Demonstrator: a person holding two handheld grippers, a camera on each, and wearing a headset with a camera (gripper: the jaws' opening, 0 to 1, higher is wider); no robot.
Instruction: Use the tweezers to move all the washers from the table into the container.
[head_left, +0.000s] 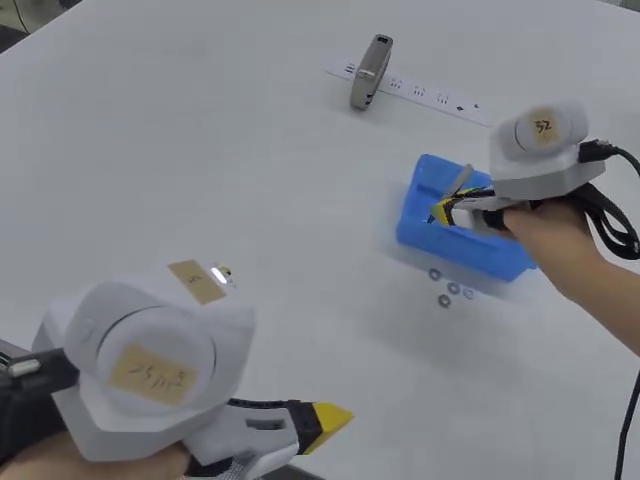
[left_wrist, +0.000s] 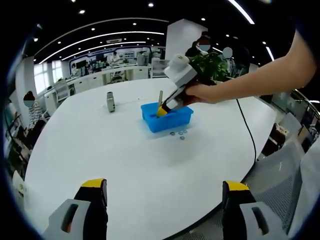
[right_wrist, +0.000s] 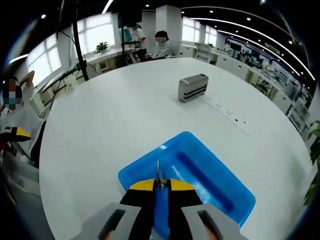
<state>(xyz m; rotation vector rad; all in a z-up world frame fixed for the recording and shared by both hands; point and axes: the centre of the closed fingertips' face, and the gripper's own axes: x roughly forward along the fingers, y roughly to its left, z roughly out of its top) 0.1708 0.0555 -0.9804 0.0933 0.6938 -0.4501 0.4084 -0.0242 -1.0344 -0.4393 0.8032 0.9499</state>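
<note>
- Gripping tweezers (right_wrist: 158, 172) with right gripper (right_wrist: 159, 186): jaws clenched on them, thin metal sticking out ahead between the yellow tips.
- Blue container (right_wrist: 210, 175) right under and ahead of those jaws.
- Few washers (head_left: 450, 290) loose on table (head_left: 200, 150), just beside container's wall, on the side nearer left gripper (left_wrist: 165, 186).
- Left gripper released, jaws wide apart, nothing between them; container and washers well ahead of it.
- Metal block (head_left: 370, 70) and power strip (head_left: 420, 92) farther ahead of right gripper, beyond container.
</note>
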